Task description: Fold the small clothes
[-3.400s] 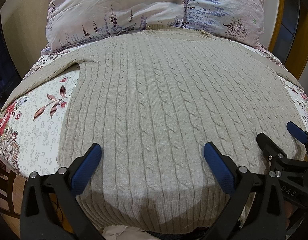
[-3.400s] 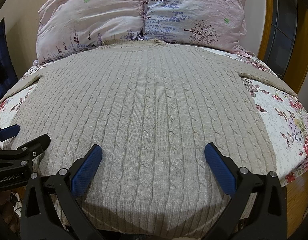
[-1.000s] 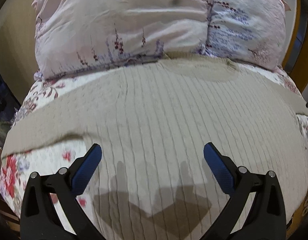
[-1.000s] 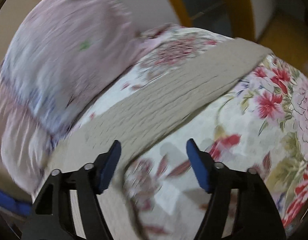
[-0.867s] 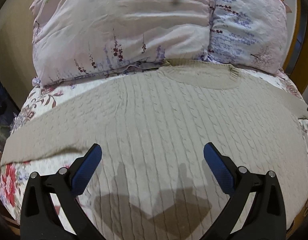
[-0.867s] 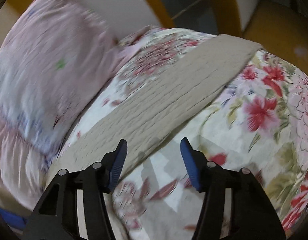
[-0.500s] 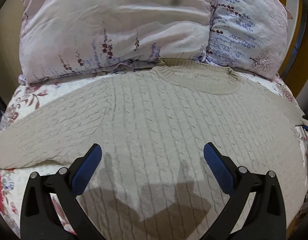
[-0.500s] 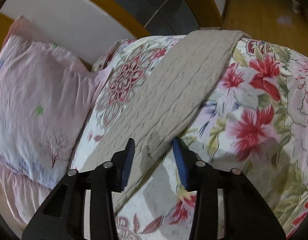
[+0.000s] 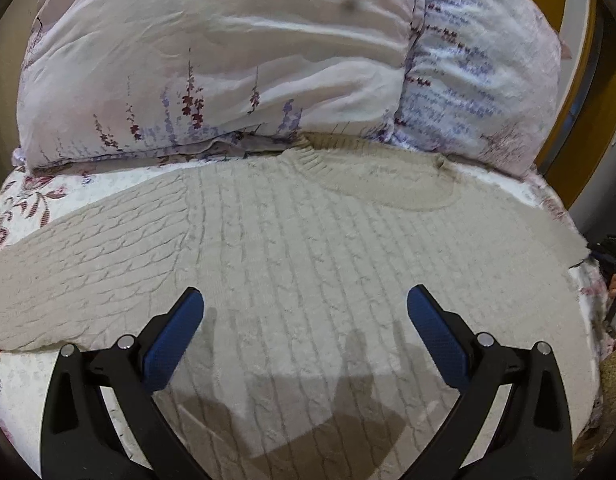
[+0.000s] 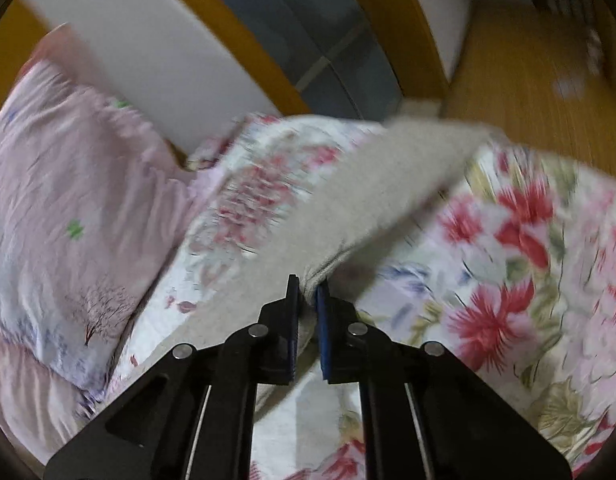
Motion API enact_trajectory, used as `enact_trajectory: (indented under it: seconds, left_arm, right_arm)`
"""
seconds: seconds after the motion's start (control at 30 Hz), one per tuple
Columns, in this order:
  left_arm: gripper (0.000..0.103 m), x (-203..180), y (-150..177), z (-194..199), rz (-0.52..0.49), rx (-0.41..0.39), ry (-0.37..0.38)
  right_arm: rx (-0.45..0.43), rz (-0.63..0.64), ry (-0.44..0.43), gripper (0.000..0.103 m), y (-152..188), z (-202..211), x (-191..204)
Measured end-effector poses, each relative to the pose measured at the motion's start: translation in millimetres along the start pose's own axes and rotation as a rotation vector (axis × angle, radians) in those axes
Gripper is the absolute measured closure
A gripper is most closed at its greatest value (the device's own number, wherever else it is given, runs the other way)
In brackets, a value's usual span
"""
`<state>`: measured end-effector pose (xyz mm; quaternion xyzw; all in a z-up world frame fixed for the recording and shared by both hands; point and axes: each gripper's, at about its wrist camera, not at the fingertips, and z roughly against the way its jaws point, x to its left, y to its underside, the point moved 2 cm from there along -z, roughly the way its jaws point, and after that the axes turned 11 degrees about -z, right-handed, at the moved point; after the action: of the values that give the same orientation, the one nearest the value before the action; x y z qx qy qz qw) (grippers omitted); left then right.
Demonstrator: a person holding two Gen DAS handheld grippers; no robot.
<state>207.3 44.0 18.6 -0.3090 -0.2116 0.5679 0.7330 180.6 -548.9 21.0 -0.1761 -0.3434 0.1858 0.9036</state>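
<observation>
A beige cable-knit sweater (image 9: 308, 248) lies flat on the bed, its collar toward the pillows and its left sleeve (image 9: 76, 276) stretched out to the left. My left gripper (image 9: 306, 320) is open and empty, hovering over the sweater's chest. My right gripper (image 10: 307, 292) is shut on the lower edge of the sweater's right sleeve (image 10: 371, 196), which runs away toward the bed's far edge. The right gripper shows as a dark shape at the right edge of the left wrist view (image 9: 609, 248).
Two pale floral pillows (image 9: 228, 60) lie behind the collar; one shows in the right wrist view (image 10: 68, 200). The floral bedsheet (image 10: 527, 260) covers the bed. A wooden headboard (image 10: 236, 52) and wooden floor (image 10: 527, 92) lie beyond the bed edge.
My right gripper closed on the right sleeve's edge, having narrowed over the past second. My left gripper moved up the sweater toward the collar and stayed open.
</observation>
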Motion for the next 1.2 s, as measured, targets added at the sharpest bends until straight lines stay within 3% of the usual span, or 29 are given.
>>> enact_trajectory:
  seconds: [0.1, 0.2, 0.3, 0.4, 0.5, 0.63, 0.7, 0.77, 0.83, 0.87, 0.97, 1.1, 1.17, 1.2]
  left_arm:
    - [0.002, 1.6, -1.3, 4.5, 0.019, -0.054, 0.037]
    - [0.002, 1.5, -3.5, 7.4, 0.012, -0.073, 0.017]
    - [0.002, 1.5, -4.3, 8.5, 0.018, -0.071, 0.024]
    - [0.002, 2.1, -3.2, 9.4, 0.032, -0.068, 0.059]
    - [0.002, 1.4, -0.2, 13.2, 0.039, -0.091, 0.098]
    - [0.002, -1.4, 1.8, 16.6, 0.038, -0.095, 0.116]
    - [0.002, -0.3, 3.3, 18.1, 0.05, -0.104, 0.134]
    - [0.002, 1.6, 3.7, 18.0, 0.066, -0.106, 0.148]
    - [0.002, 4.6, 4.3, 16.1, 0.097, -0.1, 0.172]
    - [0.002, 5.9, 4.6, 15.0, 0.111, -0.096, 0.185]
    - [0.002, 12.1, 6.8, 13.4, 0.172, -0.083, 0.237]
    - [0.002, 21.2, 8.8, 14.3, 0.232, -0.079, 0.283]
    - [0.002, 26.6, 9.7, 14.6, 0.266, -0.079, 0.304]
    - [0.002, 28.5, 9.8, 14.4, 0.279, -0.078, 0.313]
  right_arm:
    - [-0.014, 0.104, -0.087, 0.094, 7.9, 16.8, 35.8]
    - [0.013, 0.203, -0.199, 0.095, 27.6, 34.1, 72.7]
    - [0.103, 0.332, -0.343, 0.095, 71.2, 50.2, 117.7]
    - [0.276, 0.507, -0.44, 0.095, 144.5, 53.2, 154.7]
    - [0.444, 0.633, -0.41, 0.095, 213.6, 35.1, 166.2]
    - [0.518, 0.686, -0.336, 0.094, 252.1, 17.0, 162.4]
    - [0.531, 0.652, -0.332, 0.094, 249.2, 15.4, 161.6]
    - [0.545, 0.589, -0.347, 0.085, 238.5, 15.8, 162.2]
    - [0.55, 0.521, -0.359, 0.056, 230.0, 15.8, 160.7]
    - [0.553, 0.483, -0.365, 0.054, 223.9, 14.4, 160.5]
    - [0.557, 0.333, -0.348, 0.054, 203.0, 3.7, 149.8]
    - [0.474, 0.182, -0.263, 0.054, 172.9, -12.7, 131.8]
    - [0.43, 0.145, -0.218, 0.065, 163.5, -17.8, 126.6]
    - [0.411, 0.145, -0.203, 0.076, 161.2, -19.7, 126.0]
